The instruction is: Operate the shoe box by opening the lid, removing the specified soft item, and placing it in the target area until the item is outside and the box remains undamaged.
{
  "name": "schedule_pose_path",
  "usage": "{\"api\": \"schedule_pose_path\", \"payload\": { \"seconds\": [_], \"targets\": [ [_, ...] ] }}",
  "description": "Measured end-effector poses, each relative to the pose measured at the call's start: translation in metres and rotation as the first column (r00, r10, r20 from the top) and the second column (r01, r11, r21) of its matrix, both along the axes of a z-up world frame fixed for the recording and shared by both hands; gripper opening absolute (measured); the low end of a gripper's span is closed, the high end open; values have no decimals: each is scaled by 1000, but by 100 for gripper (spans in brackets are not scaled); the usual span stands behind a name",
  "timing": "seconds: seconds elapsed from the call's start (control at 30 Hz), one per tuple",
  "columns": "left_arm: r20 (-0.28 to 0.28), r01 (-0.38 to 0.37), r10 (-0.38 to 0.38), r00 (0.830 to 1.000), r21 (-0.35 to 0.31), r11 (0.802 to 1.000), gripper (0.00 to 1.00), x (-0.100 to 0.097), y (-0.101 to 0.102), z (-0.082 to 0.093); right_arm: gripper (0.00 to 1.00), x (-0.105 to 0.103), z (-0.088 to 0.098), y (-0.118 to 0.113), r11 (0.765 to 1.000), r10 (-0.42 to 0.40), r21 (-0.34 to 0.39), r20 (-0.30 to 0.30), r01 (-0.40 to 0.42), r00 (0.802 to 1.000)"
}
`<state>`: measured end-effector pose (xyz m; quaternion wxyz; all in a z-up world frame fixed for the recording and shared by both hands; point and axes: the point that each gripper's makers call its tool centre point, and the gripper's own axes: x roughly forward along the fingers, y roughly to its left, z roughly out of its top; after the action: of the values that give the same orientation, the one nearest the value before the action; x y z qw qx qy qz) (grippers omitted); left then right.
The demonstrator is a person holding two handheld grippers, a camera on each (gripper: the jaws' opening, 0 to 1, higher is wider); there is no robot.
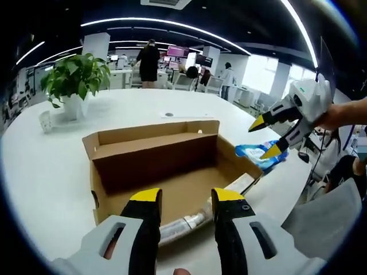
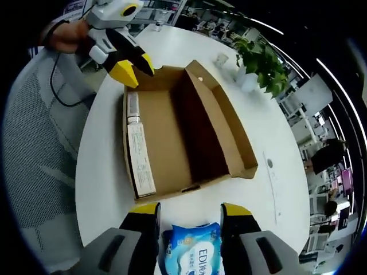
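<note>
While box (image 2: 172, 134) sits open lower centre, blue soft pack (image 2: 195, 252) out on desk (image 2: 275, 172); right gripper (image 2: 191, 215) wide around it, left gripper (image 1: 186, 197) wide.

Shoe box (image 2: 172, 132): I read it as plain brown corrugated cardboard, matt, with raw cut edges.
Wipes pack (image 2: 198, 252): soft blue plastic film, glossy, with printed lettering, from my right gripper view.
Wrapped tube (image 1: 183, 224): shiny, crinkled clear-looking plastic wrap along the box's near wall.
Table (image 1: 46, 172): smooth white top, faint sheen.
Left gripper (image 1: 184, 201): hard plastic as I see it, yellow tips, black fingers, grey shell.
Plant pot (image 1: 73, 106): smooth white, material unclear.
</note>
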<state>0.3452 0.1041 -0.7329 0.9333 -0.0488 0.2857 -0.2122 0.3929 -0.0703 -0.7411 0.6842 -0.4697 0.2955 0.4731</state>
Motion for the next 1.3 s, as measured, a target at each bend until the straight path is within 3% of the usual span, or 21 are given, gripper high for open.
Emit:
{"api": "schedule_pose_path", "payload": {
  "seconds": [0.27, 0.57, 0.7, 1.0, 1.2, 1.3],
  "targets": [
    [2, -9, 9, 1000, 7, 1000, 35, 1, 3, 0, 41, -2, -4, 27, 998, 54, 17, -48, -54, 997],
    [5, -25, 25, 1000, 2, 1000, 35, 3, 7, 2, 45, -2, -14, 48, 998, 63, 38, -137, -59, 989],
    [7, -27, 27, 1000, 3, 1000, 35, 4, 8, 2, 50, -9, -25, 57, 996, 86, 37, -218, -80, 972],
    [1, -41, 41, 999, 3, 999, 35, 3, 11, 1, 56, -13, -43, 68, 992, 123, 28, -303, -120, 945],
    [-2, -48, 48, 999, 3, 999, 35, 3, 13, 0, 58, -12, -51, 70, 991, 129, 28, -331, -127, 935],
    [-4, -51, 51, 999, 2, 999, 35, 4, 13, -1, 62, -7, -49, 69, 993, 120, 35, -315, -115, 941]
  ]
}}
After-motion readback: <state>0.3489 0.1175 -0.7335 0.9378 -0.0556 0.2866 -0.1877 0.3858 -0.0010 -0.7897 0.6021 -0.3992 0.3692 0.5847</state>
